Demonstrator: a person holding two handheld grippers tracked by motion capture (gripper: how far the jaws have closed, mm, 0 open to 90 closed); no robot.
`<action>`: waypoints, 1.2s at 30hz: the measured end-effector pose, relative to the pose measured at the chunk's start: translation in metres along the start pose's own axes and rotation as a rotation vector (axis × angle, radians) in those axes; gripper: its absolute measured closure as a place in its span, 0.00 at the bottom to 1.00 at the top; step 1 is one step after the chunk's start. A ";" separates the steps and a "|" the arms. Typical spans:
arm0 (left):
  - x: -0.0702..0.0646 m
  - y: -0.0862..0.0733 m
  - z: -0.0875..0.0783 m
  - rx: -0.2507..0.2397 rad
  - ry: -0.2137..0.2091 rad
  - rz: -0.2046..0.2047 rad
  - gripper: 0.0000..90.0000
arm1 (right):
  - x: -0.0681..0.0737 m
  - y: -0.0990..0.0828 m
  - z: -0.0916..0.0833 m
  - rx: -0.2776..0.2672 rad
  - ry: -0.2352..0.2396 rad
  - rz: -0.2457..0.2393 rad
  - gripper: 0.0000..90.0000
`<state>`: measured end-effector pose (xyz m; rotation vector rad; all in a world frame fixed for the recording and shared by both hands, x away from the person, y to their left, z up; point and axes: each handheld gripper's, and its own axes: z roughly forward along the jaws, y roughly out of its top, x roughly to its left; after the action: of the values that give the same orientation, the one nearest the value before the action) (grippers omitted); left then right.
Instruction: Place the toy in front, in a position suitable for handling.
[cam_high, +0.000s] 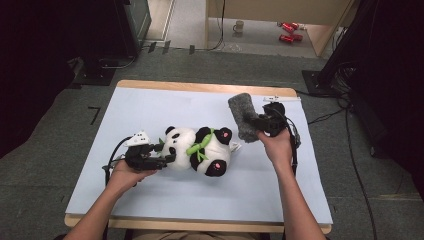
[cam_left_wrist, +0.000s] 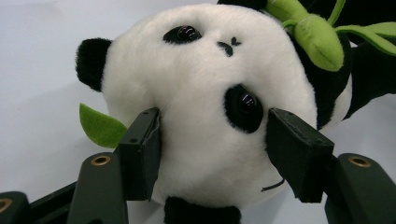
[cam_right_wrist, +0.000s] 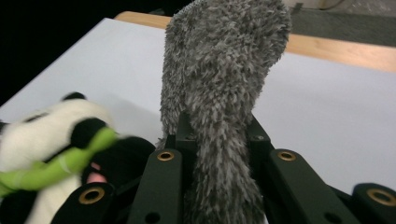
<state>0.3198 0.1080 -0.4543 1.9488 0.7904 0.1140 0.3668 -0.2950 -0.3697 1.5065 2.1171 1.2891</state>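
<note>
In the high view, the panda toy (cam_high: 199, 150) lies at the centre of the frame on the light blue table (cam_high: 150, 195). The left gripper (cam_high: 165, 159) is at its head, and the right gripper (cam_high: 256, 125), right of centre, lifts a grey fuzzy cloth (cam_high: 242, 116).

In the left gripper view, the jaws stand at both sides of the white head (cam_left_wrist: 205, 93) and their pads touch the fur; this soft hold can slip off.

In the right gripper view, the jaws are pressed together on the cloth (cam_right_wrist: 219, 93), which stands up in the middle; it may sag and catch the panda at lower left
</note>
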 end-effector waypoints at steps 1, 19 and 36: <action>0.000 0.000 0.001 -0.001 0.000 0.005 0.42 | 0.005 0.004 0.000 -0.005 0.009 -0.011 0.83; -0.012 -0.004 0.002 -0.009 0.056 0.019 0.41 | 0.096 0.028 0.049 0.077 0.227 -0.179 0.83; -0.018 -0.002 0.000 0.051 0.110 -0.068 0.47 | 0.144 0.013 0.117 0.238 0.278 -0.282 0.82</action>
<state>0.3047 0.0986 -0.4519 1.9741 0.9397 0.1630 0.3857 -0.1108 -0.3870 1.0999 2.6275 1.2364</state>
